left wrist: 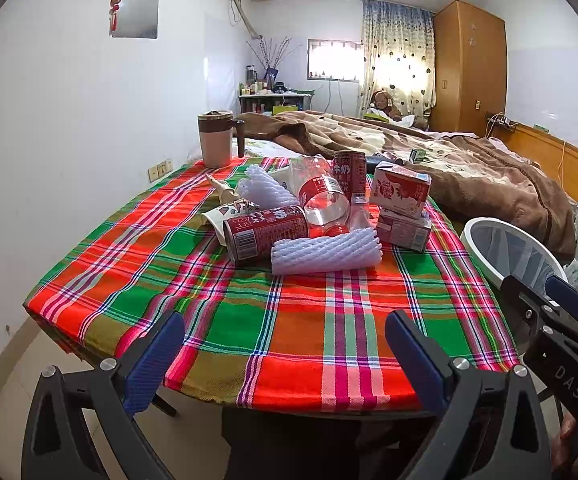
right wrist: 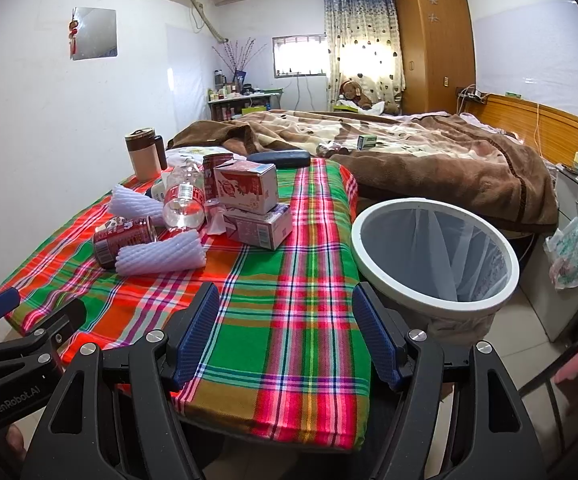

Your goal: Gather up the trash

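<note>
A heap of trash lies mid-table on the plaid cloth (left wrist: 289, 320): a red can (left wrist: 263, 234) on its side, a white foam sleeve (left wrist: 325, 252), a clear plastic bottle (left wrist: 325, 204), a second foam sleeve (left wrist: 261, 188), an upright red can (left wrist: 349, 172) and two stacked cartons (left wrist: 403, 208). A white-rimmed bin (right wrist: 435, 252) with a liner stands right of the table. My left gripper (left wrist: 285, 344) hangs open over the near table edge, holding nothing. My right gripper (right wrist: 285, 336) is open too, between the heap (right wrist: 161, 252) and the bin.
A brown-lidded mug (left wrist: 217, 138) stands at the table's far left corner, a dark case (right wrist: 279, 159) at the far edge. A bed with a brown blanket (right wrist: 429, 160) lies behind. A plastic bag (right wrist: 571, 252) hangs by a cabinet at right.
</note>
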Demonstrator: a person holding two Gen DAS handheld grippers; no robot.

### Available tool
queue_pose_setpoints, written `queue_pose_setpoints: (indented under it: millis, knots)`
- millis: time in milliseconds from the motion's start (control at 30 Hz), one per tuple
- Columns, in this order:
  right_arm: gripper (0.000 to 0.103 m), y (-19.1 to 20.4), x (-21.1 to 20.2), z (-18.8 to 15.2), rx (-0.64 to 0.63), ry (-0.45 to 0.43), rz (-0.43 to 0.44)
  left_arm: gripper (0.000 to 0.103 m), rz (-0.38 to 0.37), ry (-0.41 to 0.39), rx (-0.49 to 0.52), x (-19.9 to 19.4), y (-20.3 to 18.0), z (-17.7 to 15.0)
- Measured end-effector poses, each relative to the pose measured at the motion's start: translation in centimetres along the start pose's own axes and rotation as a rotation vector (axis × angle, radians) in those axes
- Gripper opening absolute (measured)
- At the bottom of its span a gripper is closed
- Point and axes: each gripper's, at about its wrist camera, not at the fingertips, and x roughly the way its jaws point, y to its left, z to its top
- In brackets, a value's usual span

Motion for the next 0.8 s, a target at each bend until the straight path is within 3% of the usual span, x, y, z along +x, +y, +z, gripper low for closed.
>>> queue_pose_setpoints:
  millis: [800]
  knots:
    - [0.07,0.1,-0.21,0.08,-0.003,0.0,-0.004,0.102,0.001,-0.001,-0.003,-0.08,-0.03,0.08]
